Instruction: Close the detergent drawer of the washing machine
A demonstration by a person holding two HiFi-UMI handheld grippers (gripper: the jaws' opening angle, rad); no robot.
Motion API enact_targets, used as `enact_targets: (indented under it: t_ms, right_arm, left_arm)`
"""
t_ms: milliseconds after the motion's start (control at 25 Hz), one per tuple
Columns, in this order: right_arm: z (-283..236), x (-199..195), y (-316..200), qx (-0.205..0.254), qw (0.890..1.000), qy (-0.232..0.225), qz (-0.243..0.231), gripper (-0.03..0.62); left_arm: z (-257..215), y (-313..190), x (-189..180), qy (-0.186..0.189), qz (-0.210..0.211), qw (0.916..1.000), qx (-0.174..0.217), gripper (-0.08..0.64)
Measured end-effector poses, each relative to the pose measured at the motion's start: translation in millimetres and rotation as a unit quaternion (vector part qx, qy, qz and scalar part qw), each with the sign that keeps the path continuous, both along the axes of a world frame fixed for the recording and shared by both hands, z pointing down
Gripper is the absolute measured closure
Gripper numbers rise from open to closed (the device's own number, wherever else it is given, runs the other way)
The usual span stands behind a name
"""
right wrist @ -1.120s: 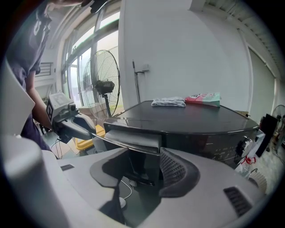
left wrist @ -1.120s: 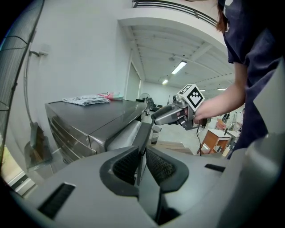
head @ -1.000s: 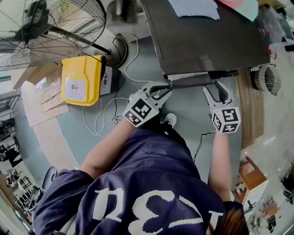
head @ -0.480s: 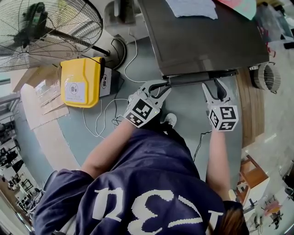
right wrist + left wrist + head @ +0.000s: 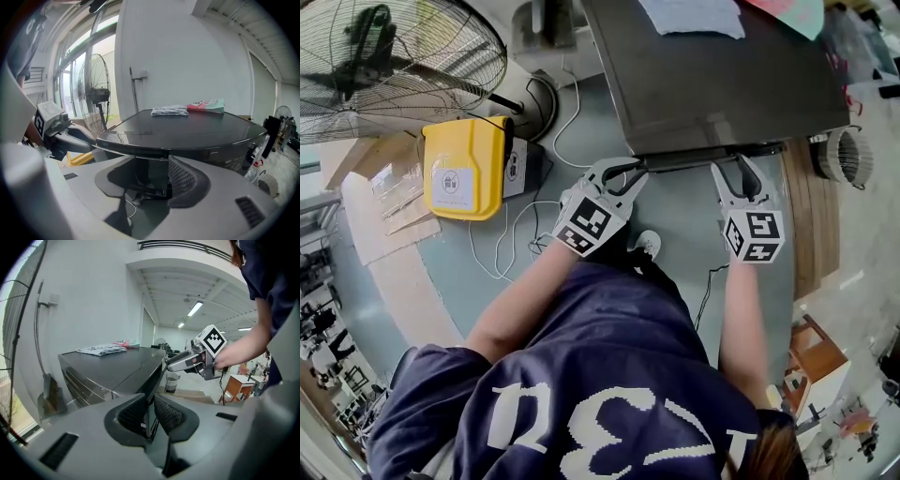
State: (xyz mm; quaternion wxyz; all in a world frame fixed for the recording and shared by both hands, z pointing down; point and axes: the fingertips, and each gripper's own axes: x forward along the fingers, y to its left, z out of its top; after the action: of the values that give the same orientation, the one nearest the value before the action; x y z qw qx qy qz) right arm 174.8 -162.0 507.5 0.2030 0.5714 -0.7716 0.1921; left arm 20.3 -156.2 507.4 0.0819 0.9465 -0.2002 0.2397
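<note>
Along the front edge of the dark-topped washing machine (image 5: 722, 84): detergent drawer (image 5: 705, 157), seen from above as a narrow dark bar tucked close under the lip of the top.

At the drawer's left end: left gripper (image 5: 626, 172), hand-held, tilted downward. Jaws narrow, set on either side of the drawer front's thin end, pads (image 5: 169, 414) pressed to it. Grip just now eased a shade wider. Left marker cube (image 5: 584, 226) facing up.

At the drawer's right end: right gripper (image 5: 737, 171), jaws spread wide, nothing pinched. Tips up at the bar, contact not discernible. Right marker cube (image 5: 754, 234) behind the jaws.

On the machine top, far side: folded pale cloth (image 5: 692, 17), with a pink-and-green item (image 5: 787, 14) near it, partly out of frame.

On the grey floor (image 5: 581, 131), left of the machine: yellow container (image 5: 467, 167) with white label. Black box (image 5: 517, 167) just beside it. White cable (image 5: 500, 246) looping across the floor. Pedestal fan (image 5: 389, 66) at upper left.

Right of the machine: ribbed hose end (image 5: 838, 159).

Foreground: person in navy shirt (image 5: 609, 375), both forearms extended to the grippers.
</note>
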Motion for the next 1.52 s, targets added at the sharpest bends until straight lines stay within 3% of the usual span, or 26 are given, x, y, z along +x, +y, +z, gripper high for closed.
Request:
enact_targets:
  t_ms: [400, 520, 640, 760, 800, 960, 1160, 1520]
  right_arm:
    - [0, 1, -4, 0.002, 1.0, 0.002, 0.006, 0.357]
    - [-2, 4, 2, 0.004, 1.0, 0.007, 0.007, 0.374]
    - [-6, 8, 11, 0.005, 1.0, 0.013, 0.007, 0.433]
    - [-4, 10, 16, 0.002, 1.0, 0.009, 0.01, 0.565]
    - [-2, 8, 16, -0.001, 1.0, 0.006, 0.008, 0.575]
    - [8, -1, 8, -0.015, 1.0, 0.008, -0.001, 0.575]
    - [8, -4, -4, -0.015, 1.0, 0.016, 0.012, 0.575]
    - [8, -2, -9, -0.009, 0.999, 0.014, 0.038, 0.574]
  left_arm:
    - [2, -2, 0, -0.022, -0.002, 0.9993, 0.029, 0.483]
    - [-2, -2, -2, -0.048, 0.0, 0.997, 0.061, 0.489]
    - [-16, 0, -4, -0.037, -0.01, 0.9965, 0.074, 0.514]
    - [-27, 6, 0, -0.008, -0.009, 0.9983, 0.057, 0.54]
    - [-24, 8, 2, -0.005, -0.005, 0.9991, 0.042, 0.54]
    - [1, 12, 10, -0.026, 0.002, 0.9996, -0.007, 0.54]
    - [3, 7, 10, -0.027, -0.021, 0.9994, 0.008, 0.541]
    - [2, 2, 11, -0.019, -0.027, 0.9994, 0.013, 0.543]
